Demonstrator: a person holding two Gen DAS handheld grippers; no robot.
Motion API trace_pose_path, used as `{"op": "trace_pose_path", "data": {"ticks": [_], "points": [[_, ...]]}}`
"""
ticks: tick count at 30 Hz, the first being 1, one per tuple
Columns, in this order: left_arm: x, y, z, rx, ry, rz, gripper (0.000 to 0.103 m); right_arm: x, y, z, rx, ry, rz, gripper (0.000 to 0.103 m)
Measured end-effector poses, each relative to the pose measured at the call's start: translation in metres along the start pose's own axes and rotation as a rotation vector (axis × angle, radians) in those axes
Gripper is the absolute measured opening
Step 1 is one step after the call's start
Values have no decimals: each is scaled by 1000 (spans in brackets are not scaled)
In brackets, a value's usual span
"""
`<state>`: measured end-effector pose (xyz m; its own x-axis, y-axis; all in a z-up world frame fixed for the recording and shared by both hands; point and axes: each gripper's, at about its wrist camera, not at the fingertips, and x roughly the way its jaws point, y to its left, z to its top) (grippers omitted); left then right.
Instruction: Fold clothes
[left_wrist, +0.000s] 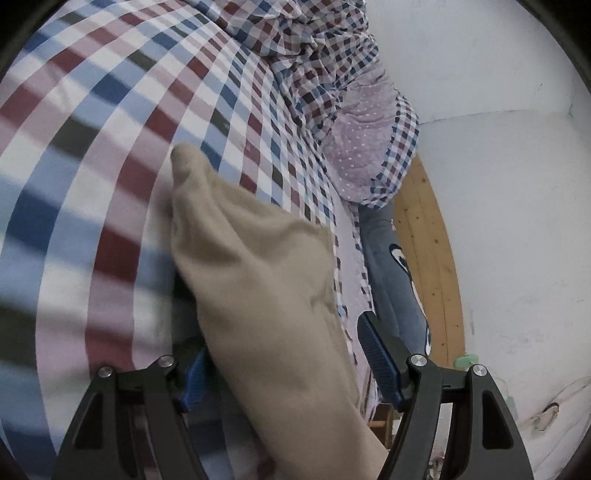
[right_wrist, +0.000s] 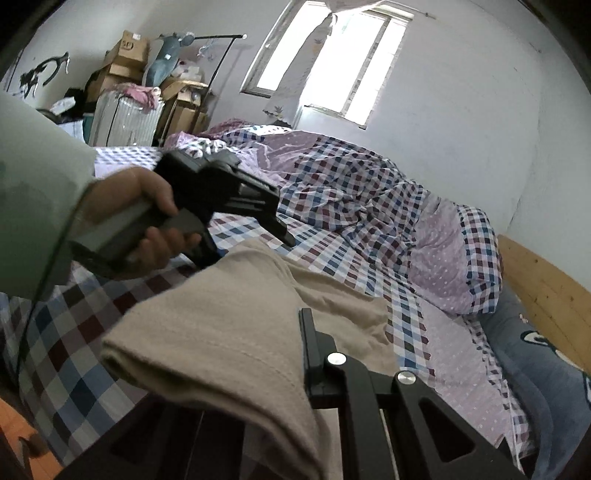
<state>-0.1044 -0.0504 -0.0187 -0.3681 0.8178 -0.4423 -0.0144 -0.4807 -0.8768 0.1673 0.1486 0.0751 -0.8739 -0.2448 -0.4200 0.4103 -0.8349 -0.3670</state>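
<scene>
The beige garment (left_wrist: 258, 295) lies on the checked bed (left_wrist: 92, 184), centre frame. The left gripper (left_wrist: 284, 354) is spread around it; the right gripper's (right_wrist: 295, 369) state is hidden. An unpinched fold could slump.

Checked bed (right_wrist: 340, 266) bears beige garment (right_wrist: 229, 332), rumpled quilt (right_wrist: 369, 195), blue pillow (right_wrist: 535, 369).
</scene>
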Motion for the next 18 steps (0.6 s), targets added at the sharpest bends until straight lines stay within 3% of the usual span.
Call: {"op": "trace_pose_path", "data": {"ticks": [3,5,13,18], "points": [[8,6,14,-16,-10,11,74,-3,-6,-1,28,-1,9,6],[9,12,19,-25,-1,21,57,-5,-8,-3,42,1,17,6],[16,24,21,-26,8,64,13,-10,-9,-12,76,42,52,6],[-5,9,12,14,-81,68,6,-14,-7,-10,68,38,58,6]]}}
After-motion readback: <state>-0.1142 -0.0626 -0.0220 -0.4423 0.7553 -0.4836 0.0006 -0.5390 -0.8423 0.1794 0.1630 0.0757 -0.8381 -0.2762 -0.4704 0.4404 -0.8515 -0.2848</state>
